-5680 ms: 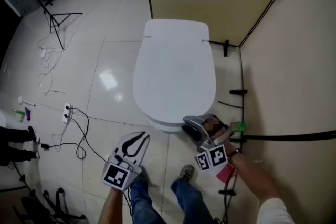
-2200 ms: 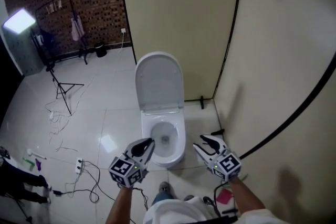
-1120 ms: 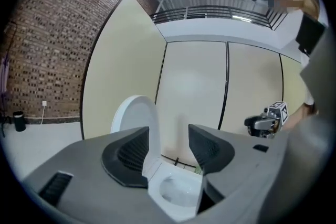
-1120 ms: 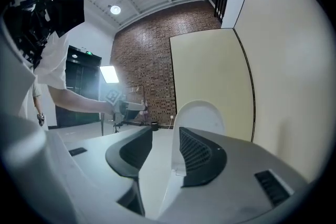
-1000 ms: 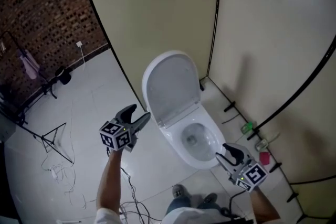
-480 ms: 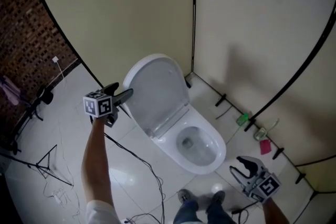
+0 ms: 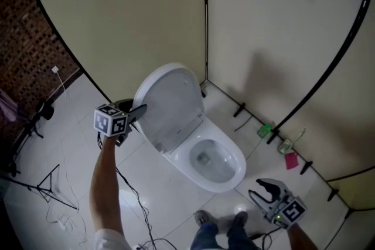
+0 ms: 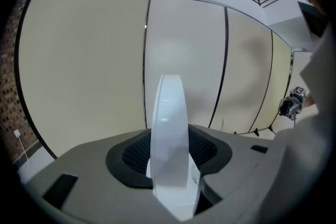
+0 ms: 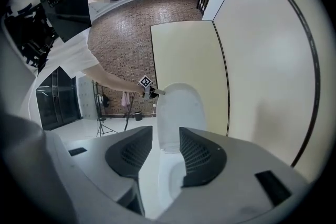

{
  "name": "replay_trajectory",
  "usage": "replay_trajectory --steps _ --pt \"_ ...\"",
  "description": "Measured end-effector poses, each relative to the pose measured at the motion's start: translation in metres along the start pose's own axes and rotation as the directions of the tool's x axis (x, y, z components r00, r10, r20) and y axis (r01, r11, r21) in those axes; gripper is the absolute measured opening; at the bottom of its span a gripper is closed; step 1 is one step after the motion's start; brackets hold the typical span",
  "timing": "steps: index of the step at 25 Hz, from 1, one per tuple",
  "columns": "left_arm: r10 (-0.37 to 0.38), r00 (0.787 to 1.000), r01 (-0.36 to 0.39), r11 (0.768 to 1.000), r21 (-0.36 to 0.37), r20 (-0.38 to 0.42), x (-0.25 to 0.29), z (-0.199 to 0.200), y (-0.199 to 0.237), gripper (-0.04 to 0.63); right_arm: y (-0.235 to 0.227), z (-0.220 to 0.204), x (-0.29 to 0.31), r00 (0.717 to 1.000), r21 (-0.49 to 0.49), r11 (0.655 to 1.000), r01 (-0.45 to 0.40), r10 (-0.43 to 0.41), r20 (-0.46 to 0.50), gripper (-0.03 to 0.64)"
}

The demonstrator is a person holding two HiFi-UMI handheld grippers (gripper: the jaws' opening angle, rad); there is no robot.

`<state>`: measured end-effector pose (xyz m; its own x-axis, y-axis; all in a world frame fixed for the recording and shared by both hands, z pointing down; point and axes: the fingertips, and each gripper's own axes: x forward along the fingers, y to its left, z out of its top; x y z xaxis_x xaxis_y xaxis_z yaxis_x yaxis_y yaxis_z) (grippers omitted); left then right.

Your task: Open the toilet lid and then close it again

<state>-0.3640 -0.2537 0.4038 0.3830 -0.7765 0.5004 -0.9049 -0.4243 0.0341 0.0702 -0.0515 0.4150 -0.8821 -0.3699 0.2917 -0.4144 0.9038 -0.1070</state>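
The white toilet lid (image 7: 170,105) stands raised against the cream partition, above the open bowl (image 7: 211,158). My left gripper (image 7: 139,109) reaches in from the left at the lid's upper left edge. In the left gripper view that edge (image 8: 169,128) stands upright between the pads, and the left gripper (image 8: 169,160) has just been closing onto it; the pads touch both faces. My right gripper (image 7: 265,189) hangs low at the right, in front of the bowl, jaws apart and empty. In the right gripper view the lid (image 9: 181,107) shows far off beyond the right gripper (image 9: 166,155).
Cream partition walls with black seams close in behind and to the right, on black feet (image 7: 239,109). A green bottle (image 7: 264,129) and a pink item (image 7: 291,161) lie by the right wall. Cables (image 7: 132,196) and a tripod (image 7: 50,187) are on the tiled floor at left.
The lid, shut in the earliest frame, stands raised. My left gripper has moved right to the lid's edge and closed on it. My right gripper has dropped toward the lower right.
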Motion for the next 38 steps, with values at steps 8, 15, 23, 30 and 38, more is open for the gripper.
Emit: replay_trajectory --steps 8,15,23,30,38 --pt "0.09 0.996 -0.08 0.947 0.312 -0.018 0.011 -0.033 -0.174 0.195 -0.004 -0.02 -0.031 0.998 0.01 0.998 -0.059 0.059 0.024 0.158" --pt "0.202 0.978 -0.144 0.84 0.524 -0.055 0.039 -0.111 -0.3 0.204 -0.009 -0.064 -0.066 0.991 0.057 0.99 -0.13 0.13 0.007 0.158" --pt "0.197 0.979 -0.127 0.795 0.593 -0.054 0.081 -0.202 -0.384 0.237 -0.039 -0.123 -0.071 0.982 0.039 0.983 -0.182 0.183 -0.036 0.158" --pt "-0.013 0.991 0.069 0.907 0.415 -0.136 0.117 -0.273 -0.435 0.265 -0.04 -0.177 -0.064 0.97 0.063 0.974 -0.22 0.225 -0.089 0.158" --pt "-0.19 0.925 0.276 0.932 0.236 -0.33 0.161 -0.356 -0.459 0.333 -0.027 -0.224 -0.055 0.961 0.118 0.966 -0.23 0.244 -0.128 0.159"
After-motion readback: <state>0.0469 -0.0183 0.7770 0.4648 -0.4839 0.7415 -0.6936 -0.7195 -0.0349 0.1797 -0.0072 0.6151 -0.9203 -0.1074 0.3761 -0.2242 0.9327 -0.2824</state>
